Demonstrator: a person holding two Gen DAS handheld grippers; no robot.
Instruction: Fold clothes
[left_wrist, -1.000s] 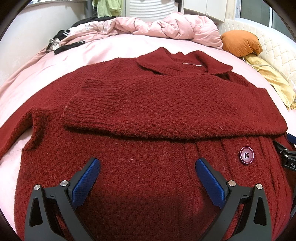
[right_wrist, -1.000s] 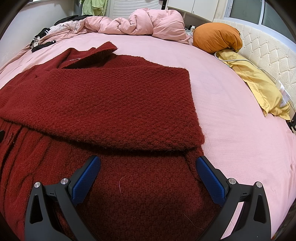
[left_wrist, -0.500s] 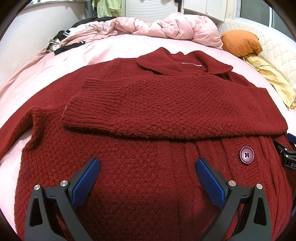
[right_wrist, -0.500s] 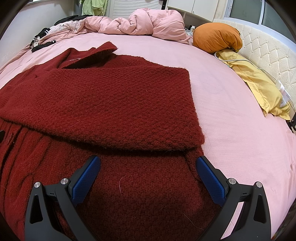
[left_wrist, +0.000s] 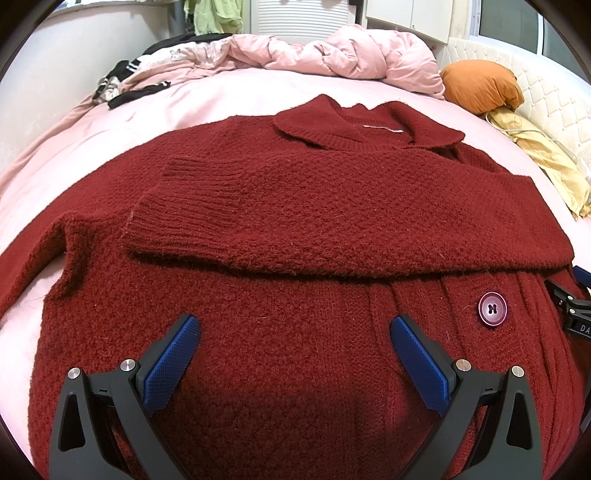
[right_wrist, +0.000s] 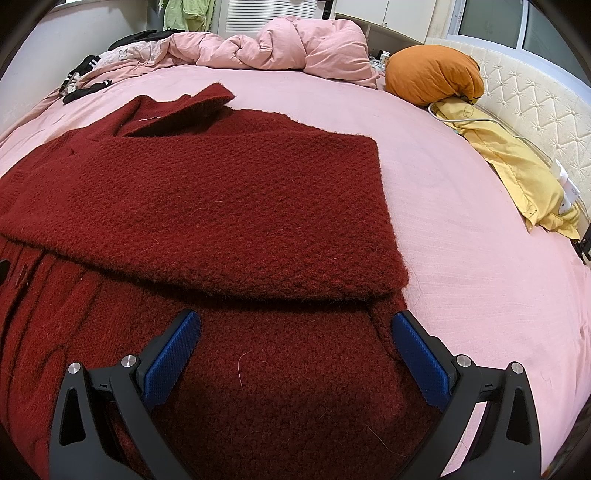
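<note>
The red cardigan (left_wrist: 295, 229) lies flat on the pink bed (right_wrist: 461, 236), one sleeve (left_wrist: 332, 221) laid across the chest below the collar (left_wrist: 332, 129) to narrow it. Left tongs (left_wrist: 295, 350) and right tongs (right_wrist: 295, 347) hang spread and empty above the hem, apparently placed to take it.

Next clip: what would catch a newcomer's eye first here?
A dark red cardigan fills the near part of the pink bed, one sleeve folded across its chest. Both hand-held grippers, left and right, hang open over its lower part. An orange pillow sits at the far right.
</note>
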